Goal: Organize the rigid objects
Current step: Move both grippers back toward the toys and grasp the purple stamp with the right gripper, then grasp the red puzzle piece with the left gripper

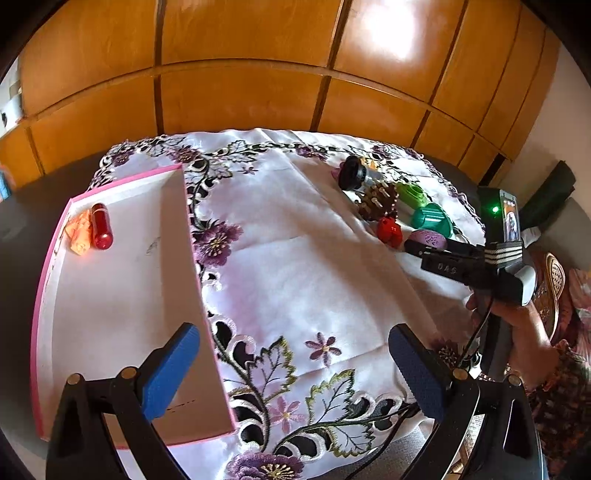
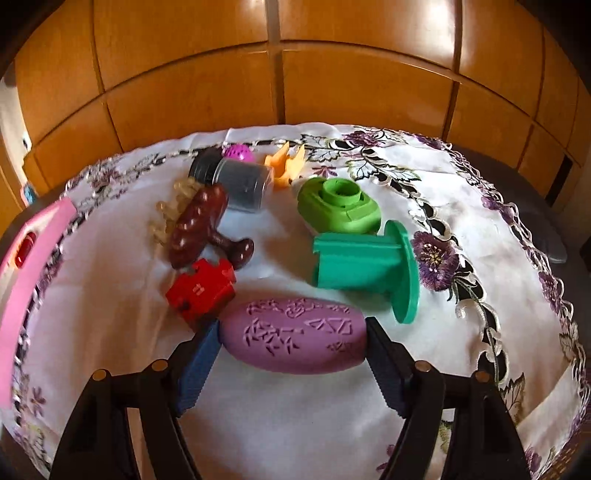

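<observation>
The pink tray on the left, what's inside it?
Inside the pink tray, against its far wall, lie a red capsule and an orange translucent piece. The left tongs cover part of its near floor, hiding whatever might lie there.

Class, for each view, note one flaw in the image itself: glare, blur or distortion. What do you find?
Left wrist view: a white glare patch on the wooden cabinet, whose straight panel seams bow into curves. Right wrist view: the same fisheye bending, dark corners, and slight blur on the red block and pink tray at the left edge.
</observation>
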A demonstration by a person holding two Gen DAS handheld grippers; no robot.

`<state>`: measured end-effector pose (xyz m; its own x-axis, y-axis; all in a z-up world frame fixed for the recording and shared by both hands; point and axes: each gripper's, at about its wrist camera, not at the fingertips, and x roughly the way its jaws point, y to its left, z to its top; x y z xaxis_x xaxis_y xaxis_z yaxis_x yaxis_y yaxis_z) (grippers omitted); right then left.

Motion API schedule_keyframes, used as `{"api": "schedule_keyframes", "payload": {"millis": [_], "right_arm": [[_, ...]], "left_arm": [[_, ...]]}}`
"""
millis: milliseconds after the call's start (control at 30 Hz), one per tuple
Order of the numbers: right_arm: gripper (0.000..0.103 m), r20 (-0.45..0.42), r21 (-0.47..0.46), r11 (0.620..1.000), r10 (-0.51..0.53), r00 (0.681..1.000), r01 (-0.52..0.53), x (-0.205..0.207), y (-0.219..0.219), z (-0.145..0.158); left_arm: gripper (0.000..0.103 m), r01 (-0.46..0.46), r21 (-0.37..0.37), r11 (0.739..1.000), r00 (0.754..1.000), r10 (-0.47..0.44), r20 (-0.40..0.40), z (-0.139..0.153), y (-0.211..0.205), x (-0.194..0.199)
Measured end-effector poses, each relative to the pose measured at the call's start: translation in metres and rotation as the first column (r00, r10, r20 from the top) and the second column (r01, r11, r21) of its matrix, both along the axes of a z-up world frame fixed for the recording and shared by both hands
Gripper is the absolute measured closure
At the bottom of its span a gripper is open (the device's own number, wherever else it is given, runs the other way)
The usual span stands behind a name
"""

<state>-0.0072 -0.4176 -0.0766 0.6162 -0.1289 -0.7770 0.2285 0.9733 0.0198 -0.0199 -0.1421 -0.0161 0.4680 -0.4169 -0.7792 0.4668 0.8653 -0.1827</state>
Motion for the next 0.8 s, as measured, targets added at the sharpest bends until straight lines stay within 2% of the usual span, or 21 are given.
{"api": "schedule_keyframes", "payload": {"millis": [100, 200, 467, 767, 800], "right_arm": [[0.026, 0.045, 0.057, 0.998, -0.023, 0.999, 0.021, -0.007, -0.007, -0.001], [0.026, 0.064, 0.067, 0.997, -0.051, 0.997, 0.047, -0.012, -0.012, 0.000], [0.026, 0.119, 0.103, 0.969, -0.235, 0.965, 0.224, -0.032, -0.035, -0.001], [0.026, 0.155, 0.112, 0.955, -0.291, 0.944, 0.276, -0.041, -0.041, -0.002], [0.026, 0.158, 0.114, 0.952, -0.300, 0.941, 0.284, -0.042, -0.040, -0.002]], "left_arm": [[0.000, 0.013, 0.011, 1.000, 1.000, -0.013, 0.009, 0.002, -0.008, 0.001], [0.000, 0.023, 0.019, 1.000, 1.000, -0.024, 0.003, 0.003, -0.019, 0.006], [0.000, 0.065, 0.047, 0.997, 0.998, -0.064, -0.022, -0.006, -0.069, 0.024], [0.003, 0.148, 0.063, 0.987, 0.988, -0.150, 0.021, -0.016, -0.136, 0.051], [0.008, 0.162, 0.070, 0.984, 0.986, -0.164, 0.021, -0.018, -0.144, 0.054]]}}
